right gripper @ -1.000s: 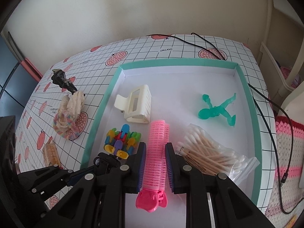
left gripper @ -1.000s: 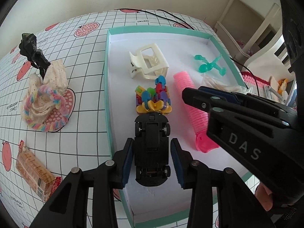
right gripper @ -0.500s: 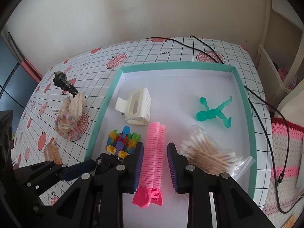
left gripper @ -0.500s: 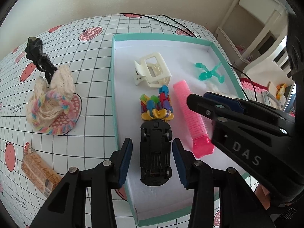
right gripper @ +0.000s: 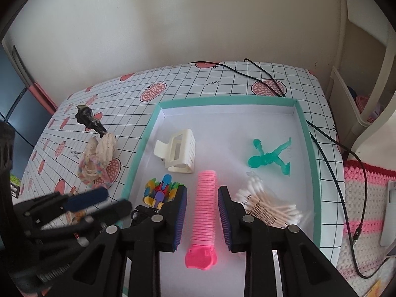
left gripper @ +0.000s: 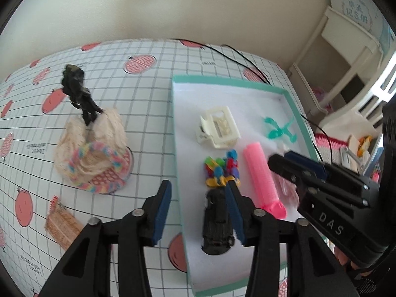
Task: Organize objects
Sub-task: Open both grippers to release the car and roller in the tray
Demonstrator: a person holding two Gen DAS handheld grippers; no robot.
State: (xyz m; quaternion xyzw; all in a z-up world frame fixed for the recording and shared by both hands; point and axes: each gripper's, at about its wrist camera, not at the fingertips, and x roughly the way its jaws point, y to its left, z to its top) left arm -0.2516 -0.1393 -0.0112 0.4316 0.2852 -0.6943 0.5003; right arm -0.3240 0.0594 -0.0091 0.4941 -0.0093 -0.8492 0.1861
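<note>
My left gripper (left gripper: 198, 185) is open above the tray's left rim, holding nothing. The black toy car (left gripper: 216, 225) lies on the floor of the teal-rimmed tray (left gripper: 177, 148), partly behind the right finger. My right gripper (right gripper: 202, 190) is open too; the pink hair roller (right gripper: 205, 208) lies on the tray floor between its fingers, touching neither. In the left wrist view the right gripper (left gripper: 294, 168) reaches in beside the pink roller (left gripper: 259, 173). In the right wrist view the left gripper (right gripper: 106, 204) is blurred at the lower left.
The tray also holds a white hair claw (right gripper: 177, 152), coloured clips (right gripper: 160, 190), a green figure (right gripper: 269, 158) and a cotton swab bag (right gripper: 267, 205). On the tablecloth lie a cream scrunchie (left gripper: 94, 153), a black figure (left gripper: 76, 91) and a biscuit packet (left gripper: 63, 227). A black cable (right gripper: 329, 148) runs along the tray's right side.
Both grippers opened wider and drew back. The left one let go of the black car and swung left. The right one let go of the pink roller.
</note>
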